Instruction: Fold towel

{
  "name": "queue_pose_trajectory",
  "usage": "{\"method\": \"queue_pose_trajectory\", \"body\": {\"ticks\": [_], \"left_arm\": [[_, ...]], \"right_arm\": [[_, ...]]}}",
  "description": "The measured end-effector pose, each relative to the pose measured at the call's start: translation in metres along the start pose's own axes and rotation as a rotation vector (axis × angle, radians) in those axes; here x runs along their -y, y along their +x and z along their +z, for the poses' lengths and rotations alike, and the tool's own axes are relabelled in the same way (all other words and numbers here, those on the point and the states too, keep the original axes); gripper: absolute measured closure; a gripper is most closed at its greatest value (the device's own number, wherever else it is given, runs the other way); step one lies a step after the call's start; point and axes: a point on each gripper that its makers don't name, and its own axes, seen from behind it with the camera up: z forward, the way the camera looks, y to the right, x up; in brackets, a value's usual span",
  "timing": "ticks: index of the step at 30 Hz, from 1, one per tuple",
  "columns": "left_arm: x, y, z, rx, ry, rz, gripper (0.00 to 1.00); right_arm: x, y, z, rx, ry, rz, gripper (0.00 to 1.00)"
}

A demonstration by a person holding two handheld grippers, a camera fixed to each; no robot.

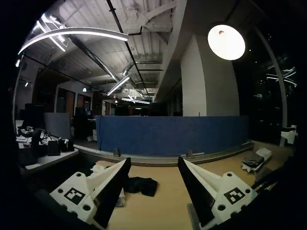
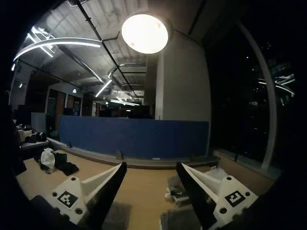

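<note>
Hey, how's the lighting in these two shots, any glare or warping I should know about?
Left gripper view: the round ceiling lamp is blown out white, the room is dim, and the blue partition bows from fisheye distortion. Right gripper view: the same lamp glares larger overhead, the right side is near black, and the wooden table is readable.

Both views were dimly lit, most light being cast by a glaring round ceiling lamp (image 1: 226,42) and curved strip lights (image 1: 76,32), while the worktop (image 1: 169,203) was shadowed and straight lines were bowed near the edges.
</note>
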Motion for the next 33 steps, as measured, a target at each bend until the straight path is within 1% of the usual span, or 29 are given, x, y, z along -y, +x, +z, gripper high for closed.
{"method": "queue_pose_trajectory", "body": {"ticks": [6, 9, 14, 18, 21, 24, 27, 33], "left_arm": [[-0.002, 0.024, -0.002, 0.004, -0.006, 0.0, 0.1], [-0.005, 0.036, -0.003, -0.001, -0.012, 0.001, 0.1], [-0.01, 0.051, -0.004, -0.003, -0.024, -0.002, 0.1], [-0.014, 0.059, -0.006, -0.003, -0.032, -0.002, 0.1], [-0.015, 0.061, -0.006, 0.003, -0.041, 0.001, 0.1], [-0.018, 0.059, -0.008, 0.017, -0.055, 0.003, 0.1], [-0.026, 0.053, -0.01, 0.043, -0.082, 0.003, 0.1], [-0.043, 0.038, -0.016, 0.11, -0.164, 0.026, 0.1]], "right_arm": [[-0.005, 0.026, -0.004, -0.005, -0.005, 0.043, 0.0], [-0.009, 0.038, -0.006, -0.011, -0.012, 0.058, 0.0], [-0.014, 0.055, -0.011, -0.022, -0.02, 0.049, 0.0], [-0.019, 0.06, -0.013, -0.016, -0.029, 0.034, 0.0], [-0.021, 0.064, -0.014, -0.015, -0.028, 0.034, 0.0], [-0.02, 0.064, -0.014, -0.012, -0.02, 0.048, 0.0], [-0.015, 0.06, -0.013, 0.004, -0.008, 0.051, 0.0], [-0.004, 0.05, -0.011, 0.052, 0.026, 0.024, 0.0]]}}
